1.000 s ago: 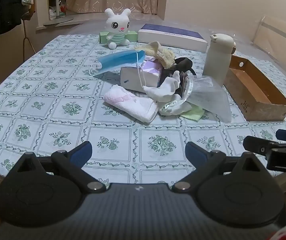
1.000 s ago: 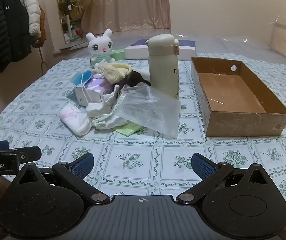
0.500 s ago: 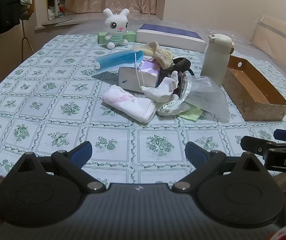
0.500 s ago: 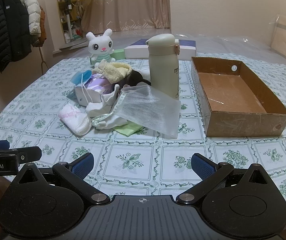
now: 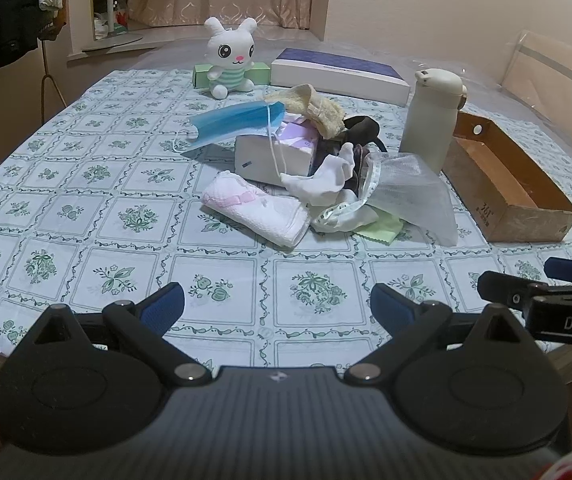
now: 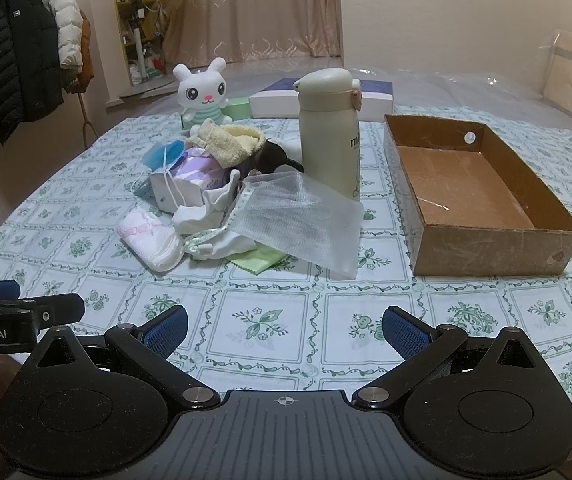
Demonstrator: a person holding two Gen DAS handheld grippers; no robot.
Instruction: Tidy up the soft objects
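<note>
A heap of soft things lies mid-table: a rolled white and pink towel [image 5: 256, 210] [image 6: 150, 240], a blue face mask [image 5: 234, 124], a yellowish sock [image 5: 318, 110] [image 6: 232, 142], white socks [image 5: 322, 182], a clear mesh bag [image 5: 410, 196] [image 6: 302, 220] and a green cloth [image 6: 260, 260]. An open, empty cardboard box [image 5: 506, 184] [image 6: 474, 196] stands to their right. My left gripper [image 5: 278, 308] is open and empty above the near table edge. My right gripper [image 6: 285, 322] is open and empty, also near the front edge.
A cream thermos bottle [image 6: 330, 128] stands between the heap and the box. A white tissue box [image 5: 274, 156] sits under the mask. A plush bunny [image 5: 230, 58], a green box and a flat purple and white box [image 5: 338, 74] stand at the back. Coats [image 6: 18, 60] hang at left.
The left wrist view has pulled back and risen slightly, so the heap looks a little farther. The right view is almost unchanged. Both grippers stay open.
</note>
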